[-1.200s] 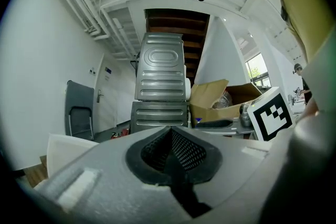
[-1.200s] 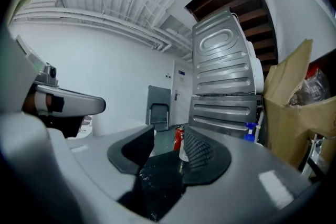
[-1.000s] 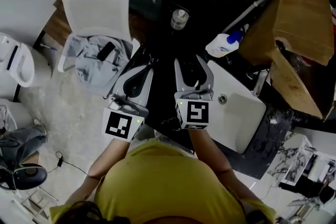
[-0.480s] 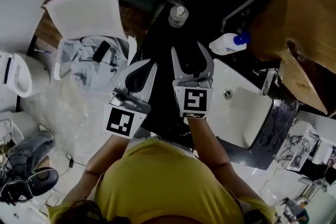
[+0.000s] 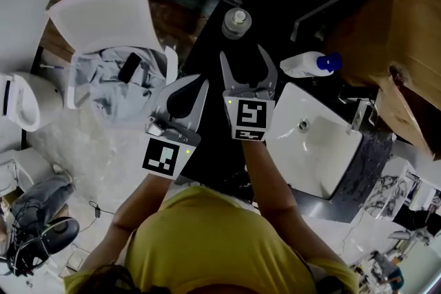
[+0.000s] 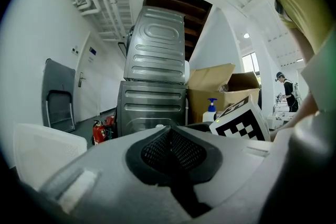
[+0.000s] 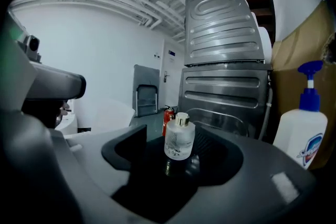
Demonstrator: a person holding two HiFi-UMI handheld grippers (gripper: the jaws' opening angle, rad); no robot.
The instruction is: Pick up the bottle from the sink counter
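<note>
On the black sink counter (image 5: pixel 213 141), at twelve o'clock from the right gripper (image 5: pixel 243 57): small clear glass bottle with gold cap (image 5: pixel 236 23), upright, just beyond the tips, untouched. Opening at the jaws, with nothing between them yet. At nine o'clock, left gripper (image 5: pixel 187 94), pressed together at the jaws, empty.

Recommended: advance straight, centre the glass body between the pads, close below the cap. Keep clear of the white pump bottle with blue head (image 5: pixel 308 64) at two o'clock.

Hard to make out: bottle's foot against the dark counter, fill level.
</note>
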